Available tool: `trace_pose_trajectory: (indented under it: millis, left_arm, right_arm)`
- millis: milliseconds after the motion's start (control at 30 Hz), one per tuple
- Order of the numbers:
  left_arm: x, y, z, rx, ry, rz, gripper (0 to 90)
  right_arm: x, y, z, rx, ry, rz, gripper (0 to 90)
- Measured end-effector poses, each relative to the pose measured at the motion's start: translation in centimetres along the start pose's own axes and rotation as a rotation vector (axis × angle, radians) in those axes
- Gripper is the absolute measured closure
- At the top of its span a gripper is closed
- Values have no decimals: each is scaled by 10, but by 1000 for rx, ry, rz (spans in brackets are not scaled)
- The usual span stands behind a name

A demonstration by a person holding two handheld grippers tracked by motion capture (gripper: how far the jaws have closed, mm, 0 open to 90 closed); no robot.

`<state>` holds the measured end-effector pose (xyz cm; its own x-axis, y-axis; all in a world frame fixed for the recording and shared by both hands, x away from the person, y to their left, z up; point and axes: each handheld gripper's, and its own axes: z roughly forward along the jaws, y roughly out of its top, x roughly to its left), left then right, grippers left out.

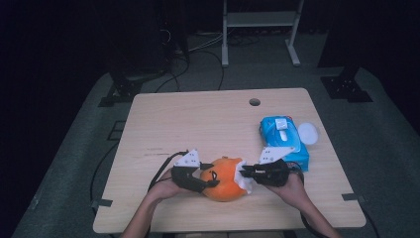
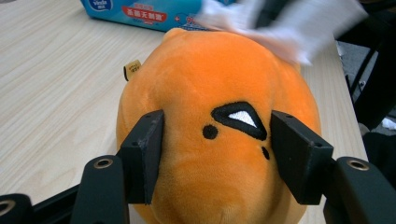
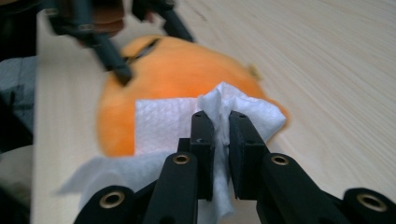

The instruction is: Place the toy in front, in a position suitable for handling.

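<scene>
At lower centre, the left tool (image 2: 210,154) pinched the round orange plush toy (image 1: 225,179) on the wooden table (image 1: 198,119). The right tool (image 3: 220,126) clamped a white paper tissue (image 3: 163,123) against the toy. A blue tissue pack (image 1: 283,140), holding tissues, lay right of them.

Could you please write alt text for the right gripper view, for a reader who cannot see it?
The right tool pinches a white tissue between its two black jaws and lays it on an orange plush toy on a wooden table. Behind, blurred, the left tool grips the toy's far side.

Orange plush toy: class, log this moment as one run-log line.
left gripper: shut on orange plush toy | right gripper: shut on white tissue, against toy
</scene>
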<state>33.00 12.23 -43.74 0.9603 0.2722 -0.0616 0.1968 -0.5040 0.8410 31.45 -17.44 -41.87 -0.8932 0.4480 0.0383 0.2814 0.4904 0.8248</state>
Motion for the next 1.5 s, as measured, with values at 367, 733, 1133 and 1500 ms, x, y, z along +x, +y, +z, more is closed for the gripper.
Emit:
trace_pose_trajectory:
  millis: [367,733,1133,1500]
  left_arm:
    - [3,-3,-2,0,-16,3,360]
    - [-6,-3,-1,0,-44,96,403]
    - [-8,-2,0,5,-42,107,396]
    - [-17,4,7,12,-47,159,396]
  right_arm:
    - [1,-11,-4,35,61,14,803]
    - [-9,2,5,-12,16,62,804]
    - [8,7,5,-27,59,15,804]
    - [16,12,5,-61,88,-1,803]
